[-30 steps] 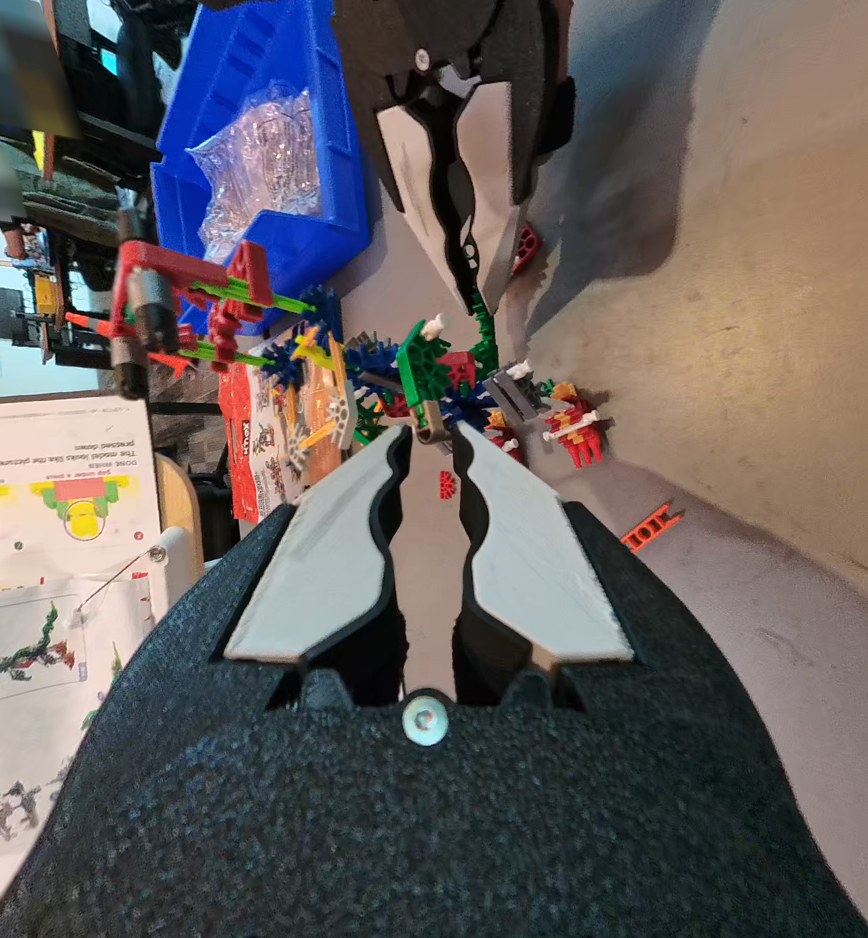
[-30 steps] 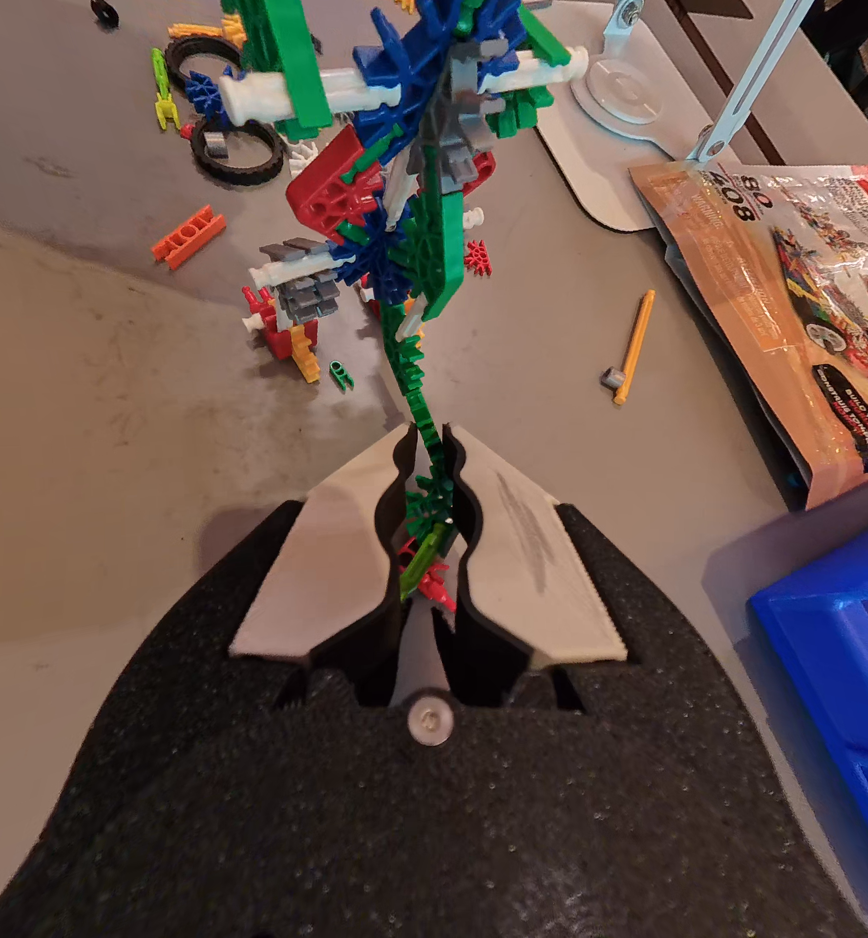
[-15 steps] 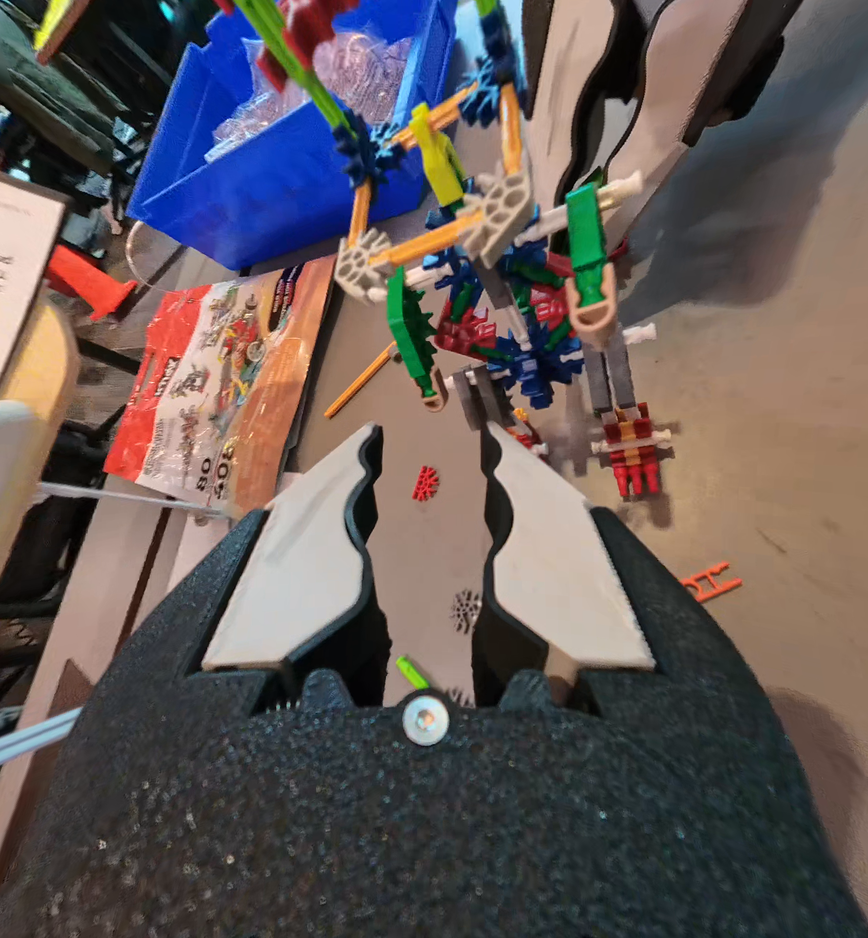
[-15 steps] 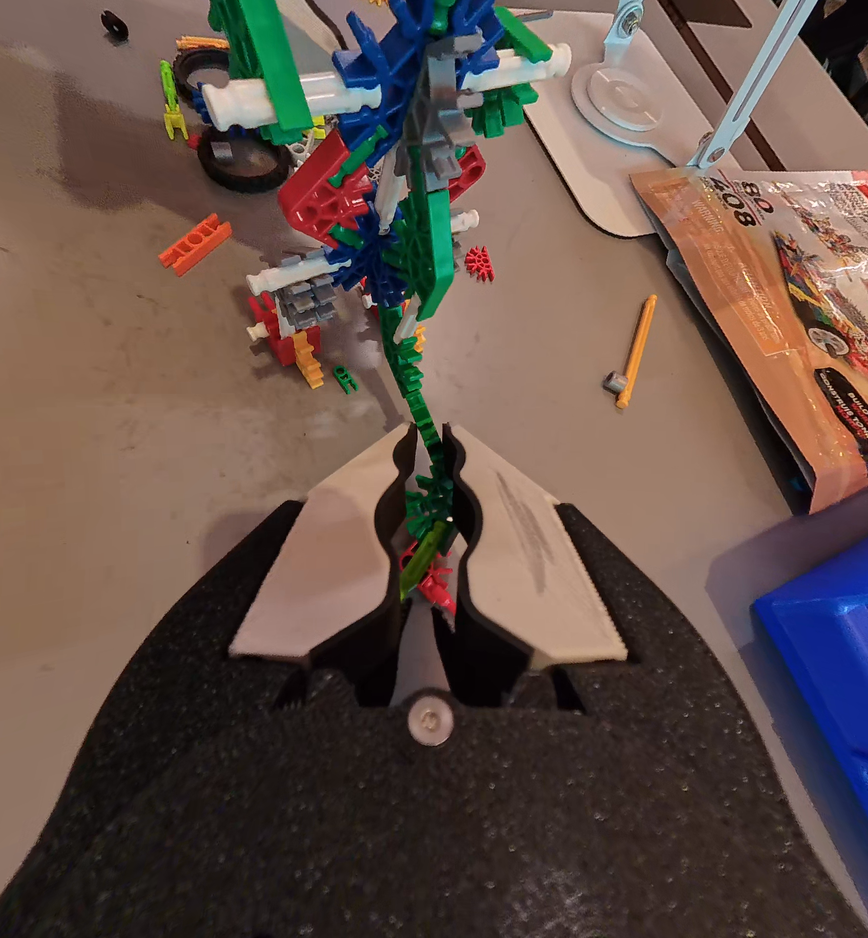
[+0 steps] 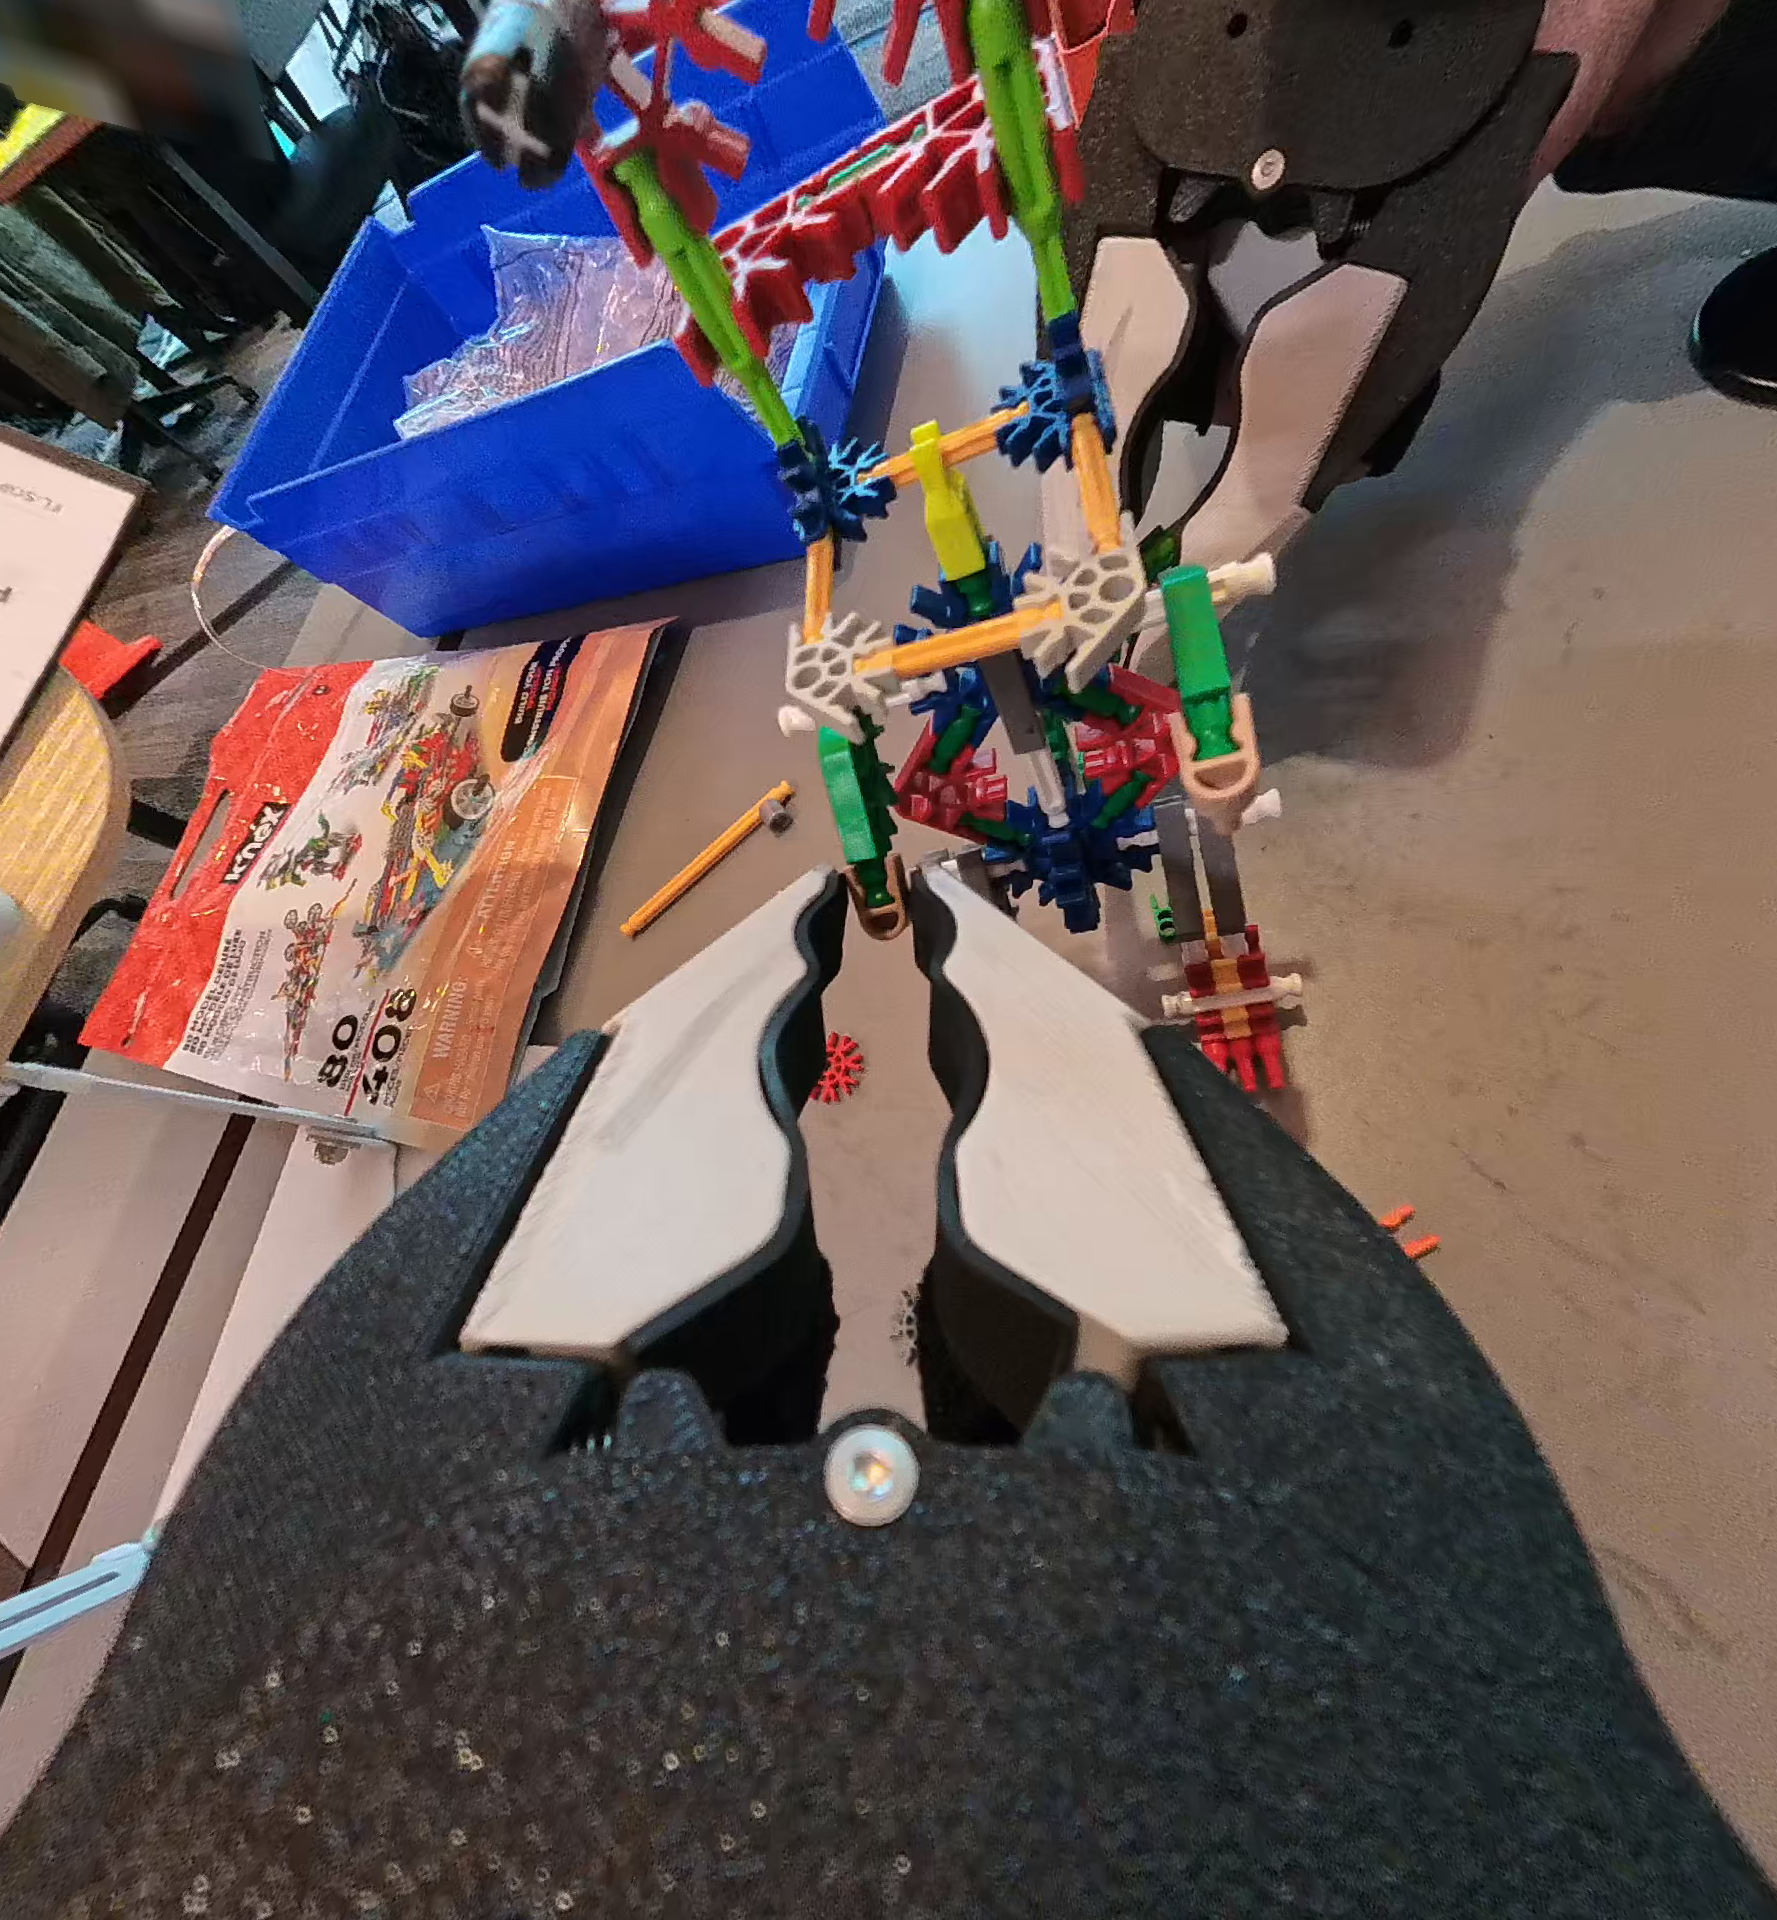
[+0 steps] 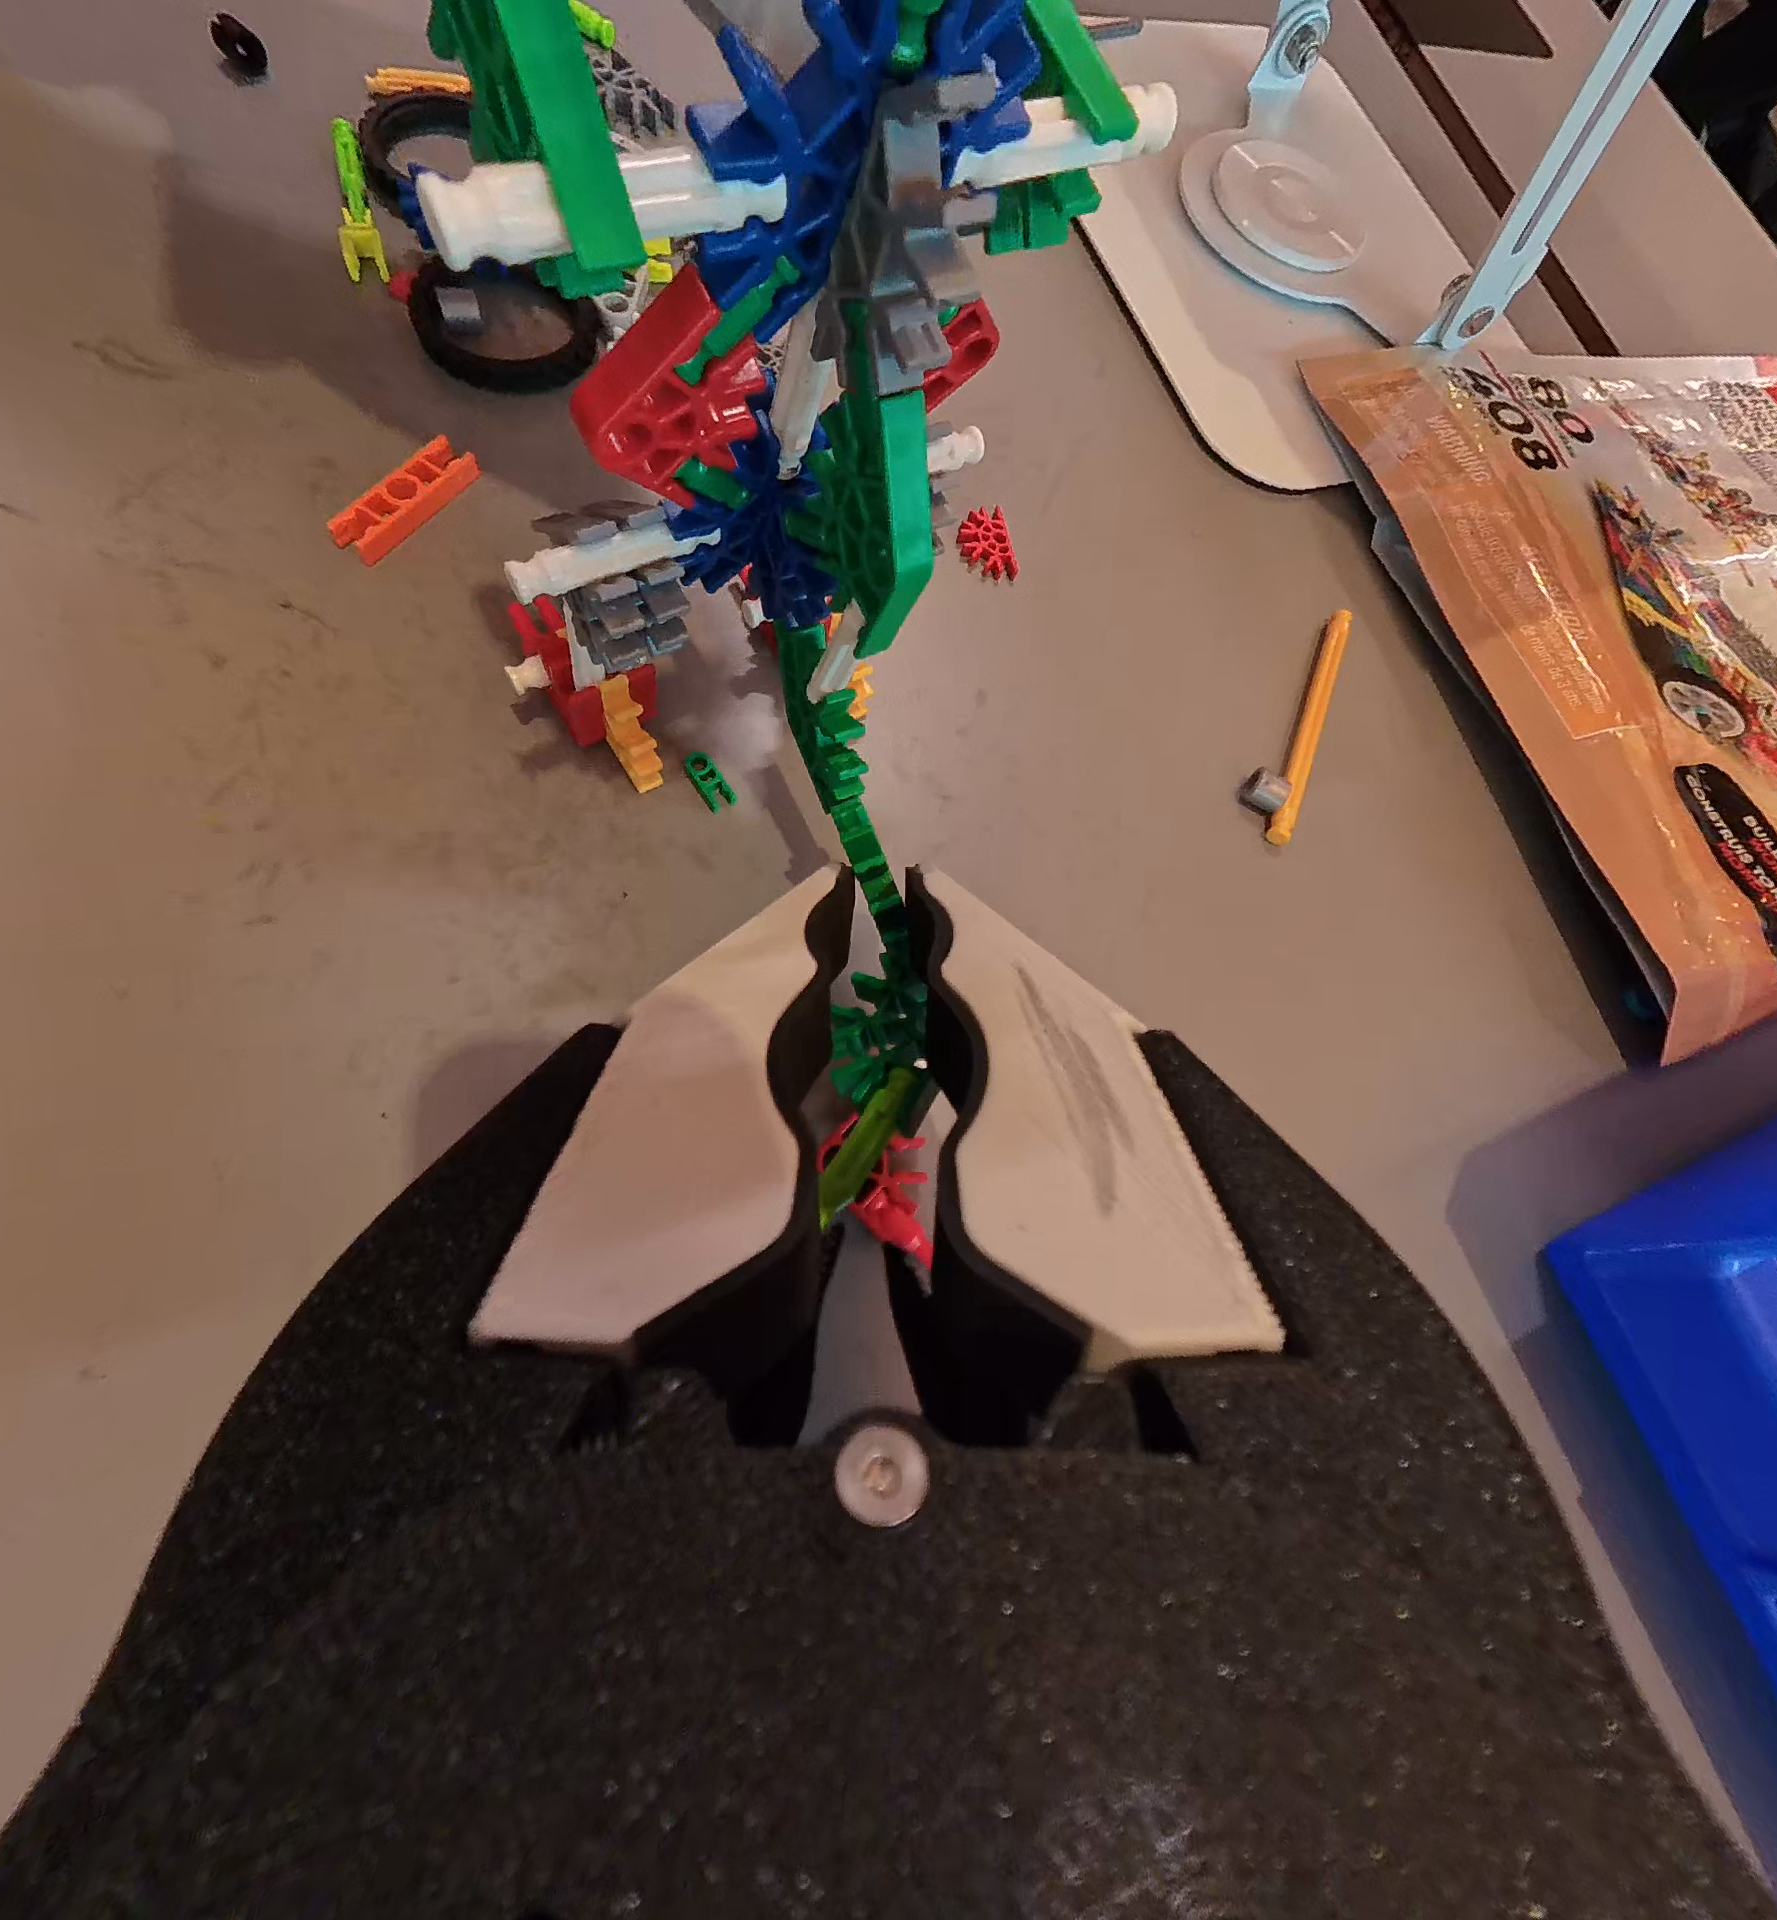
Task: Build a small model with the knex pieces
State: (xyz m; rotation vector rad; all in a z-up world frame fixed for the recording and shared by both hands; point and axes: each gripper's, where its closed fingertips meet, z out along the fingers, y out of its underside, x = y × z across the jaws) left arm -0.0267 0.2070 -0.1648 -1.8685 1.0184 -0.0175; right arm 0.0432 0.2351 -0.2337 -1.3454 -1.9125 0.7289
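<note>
Multicoloured rod-and-connector model (image 6: 822, 436) hangs upright, green chain (image 6: 848, 769) clamped.

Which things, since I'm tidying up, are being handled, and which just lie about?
Handled: toy model, held by the right gripper; left gripper, open beside its green rod.
Lying about: orange rod, toy bag, blue bin, tyre, orange clip.

A: What do my fingers hold?
B: My right gripper (image 6: 879, 883) is clamped on the green toothed strip (image 6: 842, 748) of the rod-and-connector model (image 6: 790, 343); the model's foot rests on the grey table (image 6: 188, 831).

A: Loose parts, relative to the model?
B: Orange clip (image 6: 403, 499) left of it. Black tyre (image 6: 494, 332) behind-left. Red snowflake connector (image 6: 988, 540) just right. Orange rod (image 6: 1305, 727) farther right, then the printed bag (image 6: 1590, 644). Blue bin (image 6: 1715, 1455) near-right.
</note>
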